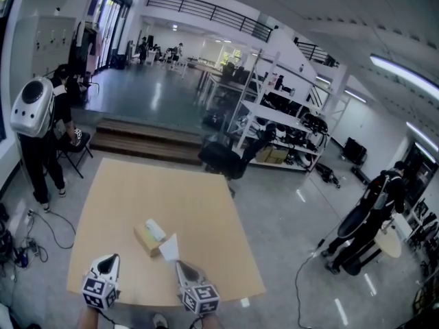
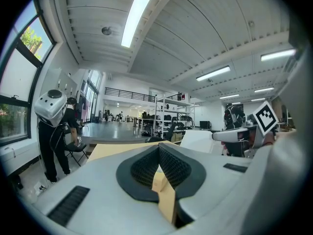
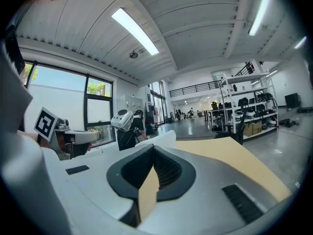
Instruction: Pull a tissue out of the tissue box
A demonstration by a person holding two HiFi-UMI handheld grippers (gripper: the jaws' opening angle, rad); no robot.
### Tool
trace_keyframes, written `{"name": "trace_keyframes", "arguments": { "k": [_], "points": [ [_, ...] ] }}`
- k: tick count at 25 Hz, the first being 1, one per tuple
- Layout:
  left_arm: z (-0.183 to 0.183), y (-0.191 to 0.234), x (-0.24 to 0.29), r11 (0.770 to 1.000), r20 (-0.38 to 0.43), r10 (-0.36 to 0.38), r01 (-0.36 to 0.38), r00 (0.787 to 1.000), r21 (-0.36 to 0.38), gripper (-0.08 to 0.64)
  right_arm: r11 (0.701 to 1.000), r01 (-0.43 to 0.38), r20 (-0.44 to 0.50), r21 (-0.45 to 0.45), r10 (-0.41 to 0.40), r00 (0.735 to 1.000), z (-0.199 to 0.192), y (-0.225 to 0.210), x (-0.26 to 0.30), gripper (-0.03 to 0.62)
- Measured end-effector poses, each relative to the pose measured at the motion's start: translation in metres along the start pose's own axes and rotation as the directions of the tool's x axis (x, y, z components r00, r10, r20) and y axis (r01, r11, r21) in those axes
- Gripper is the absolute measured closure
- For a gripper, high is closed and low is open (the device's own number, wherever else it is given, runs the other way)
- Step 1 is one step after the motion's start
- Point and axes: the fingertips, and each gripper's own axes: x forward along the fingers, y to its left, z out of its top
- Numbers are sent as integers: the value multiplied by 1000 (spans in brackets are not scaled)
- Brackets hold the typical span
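A small tan tissue box (image 1: 144, 240) lies on the wooden table (image 1: 199, 204), with a white tissue (image 1: 156, 229) sticking out of its top. A pulled-out white tissue (image 1: 169, 247) stands just right of the box at the tip of my right gripper (image 1: 179, 264), which is shut on it. In the right gripper view that tissue (image 3: 157, 140) rises just beyond the closed jaws. My left gripper (image 1: 113, 258) hovers left of the box, shut and holding nothing. The left gripper view shows the tissue (image 2: 203, 141) and my right gripper (image 2: 230, 135) to its right.
A person with a white backpack (image 1: 33, 107) stands by a chair (image 1: 77, 146) left of the table. Steps (image 1: 147, 140) and metal shelves (image 1: 288, 122) lie beyond the table's far edge. Another person (image 1: 374, 204) stands at the right. Cables (image 1: 27, 242) run on the floor.
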Motion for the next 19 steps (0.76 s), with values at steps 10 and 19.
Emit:
{"name": "trace_keyframes", "arguments": {
  "k": [10,19],
  "points": [
    [-3,-1,-1,1000,-6,6,-6,1000,-2,552,1000,-8,1,5,8,1000,2,0,-3,589],
    [-8,-5,-2,1000,-15,-1,1,1000,-6,552,1000,-10,0,13,10,1000,0,-2,-4,588]
  ]
}}
